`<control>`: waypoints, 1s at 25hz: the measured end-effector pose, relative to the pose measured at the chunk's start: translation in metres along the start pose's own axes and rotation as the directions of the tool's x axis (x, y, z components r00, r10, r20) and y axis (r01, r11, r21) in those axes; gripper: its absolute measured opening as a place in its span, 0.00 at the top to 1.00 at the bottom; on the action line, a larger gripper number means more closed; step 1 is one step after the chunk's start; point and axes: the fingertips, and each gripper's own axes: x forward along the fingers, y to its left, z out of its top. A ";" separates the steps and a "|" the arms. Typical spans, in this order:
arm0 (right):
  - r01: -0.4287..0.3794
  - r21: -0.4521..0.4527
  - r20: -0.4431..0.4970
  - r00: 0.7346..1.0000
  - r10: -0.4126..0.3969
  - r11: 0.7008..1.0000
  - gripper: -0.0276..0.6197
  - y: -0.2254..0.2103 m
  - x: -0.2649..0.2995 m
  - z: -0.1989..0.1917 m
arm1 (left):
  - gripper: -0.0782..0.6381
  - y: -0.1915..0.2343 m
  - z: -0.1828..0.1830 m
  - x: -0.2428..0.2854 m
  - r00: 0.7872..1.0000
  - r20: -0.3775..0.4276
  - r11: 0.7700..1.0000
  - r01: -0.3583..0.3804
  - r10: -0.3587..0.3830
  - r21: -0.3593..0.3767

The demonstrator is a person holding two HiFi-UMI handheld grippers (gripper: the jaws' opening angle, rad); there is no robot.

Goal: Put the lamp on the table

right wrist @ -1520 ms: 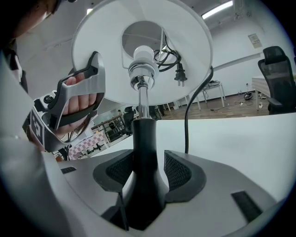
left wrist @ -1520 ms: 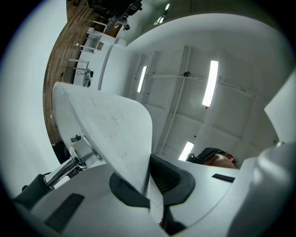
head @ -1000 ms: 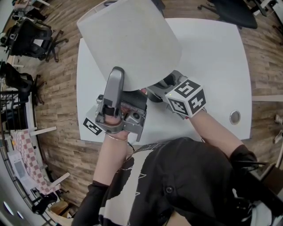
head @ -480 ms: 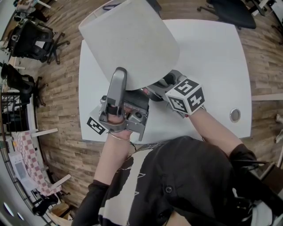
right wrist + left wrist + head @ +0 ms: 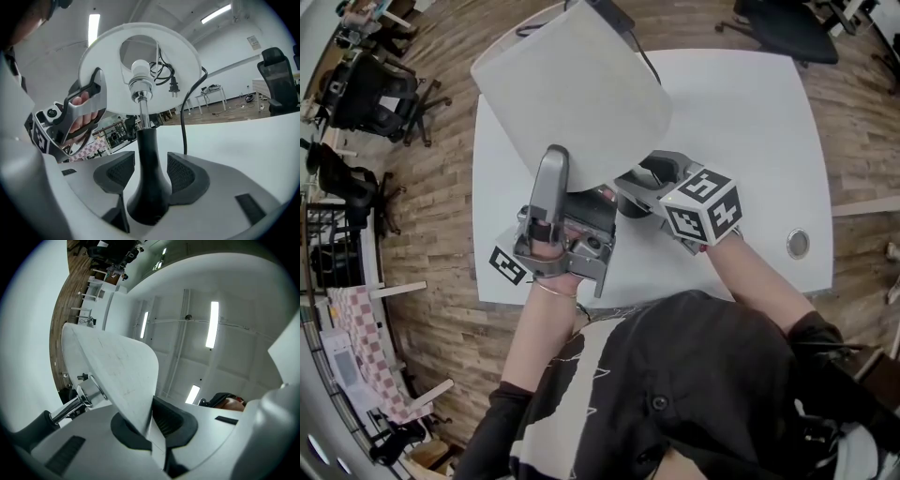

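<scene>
Lamp (image 5: 148, 159) – black stem upright between right gripper (image 5: 146, 174) jaws, spread wide, released | shade (image 5: 119, 366) – rim clenched in left gripper (image 5: 151, 422), above right gripper | cord (image 5: 183, 119) – just behind stem | counter (image 5: 262, 140) – white, beyond both

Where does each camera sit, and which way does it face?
Head view: on the person's head, facing steeply down at the table and lampshade; both forearms show.
Left gripper view: on the left gripper, facing along jaws shut on the lampshade's edge, ceiling behind.
Right gripper view: on the right gripper, facing across the table at the lamp base between open jaws; left hand shows.
Head and right gripper views share the lampshade.
</scene>
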 end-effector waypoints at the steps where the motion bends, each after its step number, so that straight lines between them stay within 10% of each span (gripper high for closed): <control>1: -0.006 -0.001 0.001 1.000 0.006 1.000 0.61 0.001 -0.002 0.002 | 0.88 0.001 0.000 0.001 1.000 -0.006 1.000 0.001 -0.001 0.000; 11: 0.018 -0.061 0.051 0.999 -0.015 0.998 0.91 0.008 -0.036 0.013 | 0.87 -0.002 -0.002 0.001 0.998 -0.065 1.000 0.018 -0.016 0.026; 25: 0.147 -0.005 0.040 0.988 -0.147 0.989 0.92 -0.014 -0.116 -0.021 | 0.87 -0.016 -0.025 -0.008 0.996 -0.091 0.998 -0.013 0.019 0.065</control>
